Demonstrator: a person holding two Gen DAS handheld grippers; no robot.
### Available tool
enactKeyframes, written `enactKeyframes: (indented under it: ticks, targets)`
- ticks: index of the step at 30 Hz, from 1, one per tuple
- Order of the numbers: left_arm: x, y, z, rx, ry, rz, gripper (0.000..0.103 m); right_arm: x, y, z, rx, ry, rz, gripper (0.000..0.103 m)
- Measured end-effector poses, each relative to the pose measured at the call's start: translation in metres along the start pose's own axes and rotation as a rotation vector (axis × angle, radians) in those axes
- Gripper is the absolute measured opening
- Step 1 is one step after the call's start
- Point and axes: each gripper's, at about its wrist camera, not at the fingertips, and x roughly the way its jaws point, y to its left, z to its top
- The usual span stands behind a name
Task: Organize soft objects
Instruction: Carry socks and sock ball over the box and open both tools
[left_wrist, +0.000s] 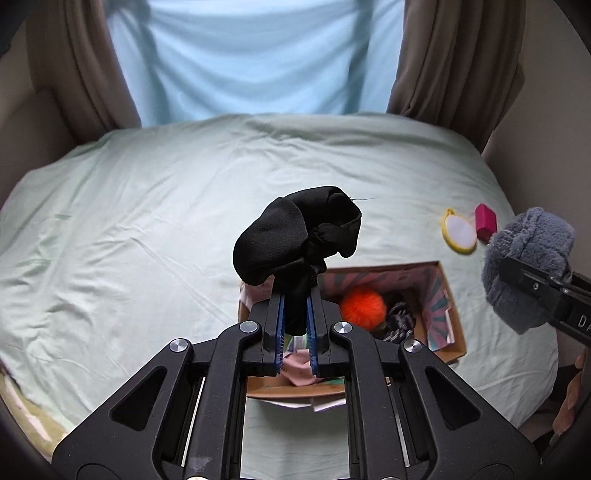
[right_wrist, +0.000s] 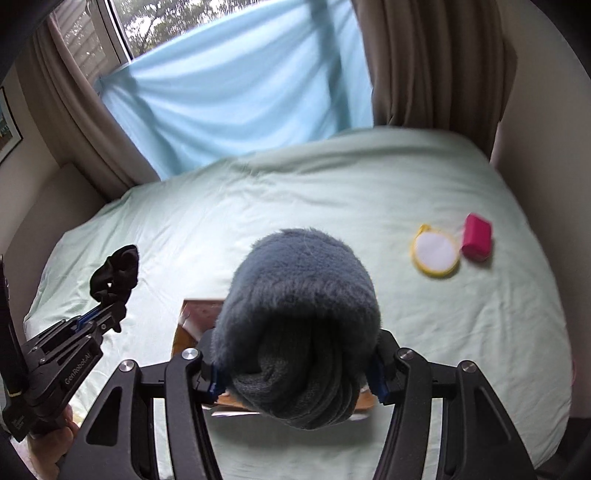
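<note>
My left gripper (left_wrist: 295, 295) is shut on a black rolled sock (left_wrist: 295, 236) and holds it above the cardboard box (left_wrist: 456, 325) on the bed. It also shows in the right wrist view (right_wrist: 110, 310) with the black sock (right_wrist: 116, 273). My right gripper (right_wrist: 299, 373) is shut on a fluffy grey-blue rolled sock (right_wrist: 299, 295), held over the box (right_wrist: 195, 314); that sock shows at the right edge of the left wrist view (left_wrist: 524, 258). The box holds an orange pompom (left_wrist: 364, 306), a striped item (left_wrist: 400, 321) and pink cloth (left_wrist: 299, 369).
A pale green bedsheet (left_wrist: 147, 206) covers the bed. A yellow-rimmed round pad (right_wrist: 436, 254) and a pink block (right_wrist: 476, 236) lie on it to the right of the box. Brown curtains (right_wrist: 424, 62) and a light blue sheet (right_wrist: 240, 85) hang behind.
</note>
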Motion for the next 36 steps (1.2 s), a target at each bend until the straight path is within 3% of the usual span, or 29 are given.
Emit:
enactKeyframes:
  ticks: [6,12,22,23,25,26,27,29,30,36]
  targets:
    - [0.042,0.013,-0.009,0.006,0.097,-0.031,0.008,0.052,0.023,-0.015,0.02,0.157,0.011,0.055]
    - [0.092,0.013,-0.014,0.006,0.231,-0.06,0.008,0.111,0.02,-0.026,0.086,0.321,0.03,0.055]
    - [0.138,-0.009,-0.022,0.114,0.354,-0.076,0.008,0.163,0.006,-0.042,0.16,0.49,0.021,0.057]
    - [0.14,-0.01,-0.022,0.117,0.363,-0.096,0.013,0.166,0.003,-0.043,0.185,0.5,0.024,0.06]
    - [0.144,-0.012,-0.024,0.129,0.395,-0.141,0.051,0.171,-0.003,-0.046,0.232,0.523,0.038,0.067]
    - [0.145,-0.013,-0.026,0.14,0.403,-0.127,0.096,0.174,-0.006,-0.047,0.241,0.536,0.038,0.074]
    - [0.144,-0.011,-0.027,0.146,0.393,-0.114,0.103,0.174,-0.008,-0.047,0.25,0.54,0.034,0.086]
    - [0.141,-0.008,-0.029,0.147,0.395,-0.119,0.103,0.17,-0.015,-0.047,0.283,0.518,0.027,0.1]
    - [0.141,-0.005,-0.03,0.145,0.407,-0.113,0.103,0.167,-0.018,-0.046,0.291,0.509,0.021,0.102]
    - [0.138,0.0,-0.037,0.142,0.42,-0.097,0.103,0.164,-0.027,-0.046,0.296,0.502,0.019,0.102]
